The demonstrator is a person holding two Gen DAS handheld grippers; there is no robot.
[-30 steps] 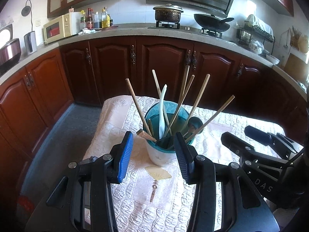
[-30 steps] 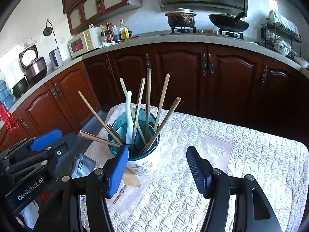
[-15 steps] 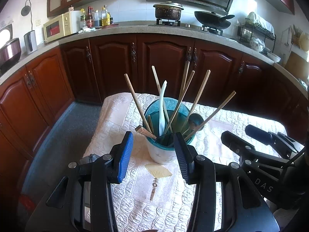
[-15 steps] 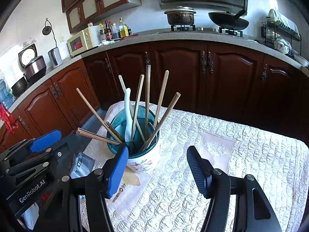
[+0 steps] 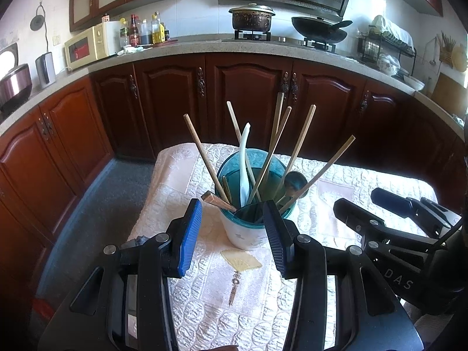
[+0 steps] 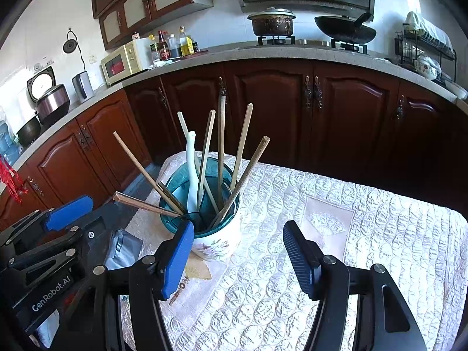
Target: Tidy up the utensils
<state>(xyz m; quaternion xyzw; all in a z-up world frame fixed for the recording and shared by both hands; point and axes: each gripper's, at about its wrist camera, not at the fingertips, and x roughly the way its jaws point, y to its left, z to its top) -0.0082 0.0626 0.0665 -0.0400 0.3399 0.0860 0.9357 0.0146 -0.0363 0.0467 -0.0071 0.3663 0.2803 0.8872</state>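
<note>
- Left wrist view: your left gripper [image 5: 232,228] sits at the bottom centre of the frame, jaws spread wide and holding nothing, its fingertips flanking the utensil holder [image 5: 251,201] without touching it.
- The holder stands at the centre of the frame on the quilted table cover [image 5: 365,187]. Chopsticks [image 5: 301,143], a white spoon [image 5: 244,161] and a dark ladle [image 5: 294,181] already lean inside it.
- No loose utensil shows on the cover, so you seem to be at the closing step. Next comes either backing away or straightening a low-lying stick; that needs a careful pinch.
- Your right gripper [image 5: 380,207] shows at the right edge, lettered "DAS".
- Right wrist view: your right gripper [image 6: 238,244] fills the lower centre, jaws apart and empty, with the holder [image 6: 216,234] just above its blue finger [image 6: 175,260].
- Your left gripper [image 6: 55,216] lies at lower left, marked "GenRobot.AI".
- One chopstick [image 6: 140,203] sticks out almost flat to the left.
</note>
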